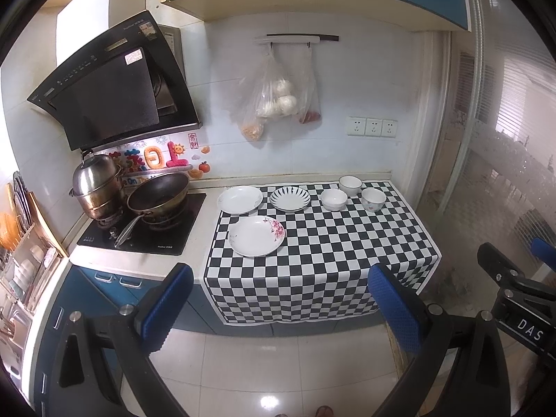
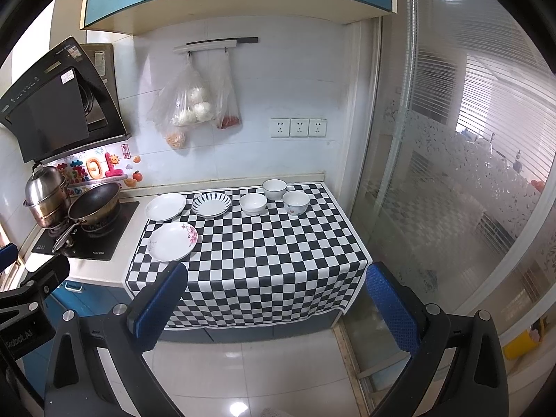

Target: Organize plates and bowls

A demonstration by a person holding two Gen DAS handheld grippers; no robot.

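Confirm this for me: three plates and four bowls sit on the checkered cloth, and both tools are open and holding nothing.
One thing is wrong: there are three bowls, not four, as the right wrist view shows. The three plates on the checkered cloth are correct, and the left tool and right tool are open and holding nothing.

We see a counter (image 1: 205,239) draped with a black-and-white checkered cloth (image 1: 323,260) that hangs over its front edge. On the cloth lie three plates: a pink-flowered plate (image 1: 256,235) nearest us, a plain white plate (image 1: 239,200) partly off the cloth's left edge, and a blue-striped plate (image 1: 290,198) beside it. Three bowls (image 1: 334,199) cluster at the back right. A black stovetop (image 1: 146,229) sits at the left.
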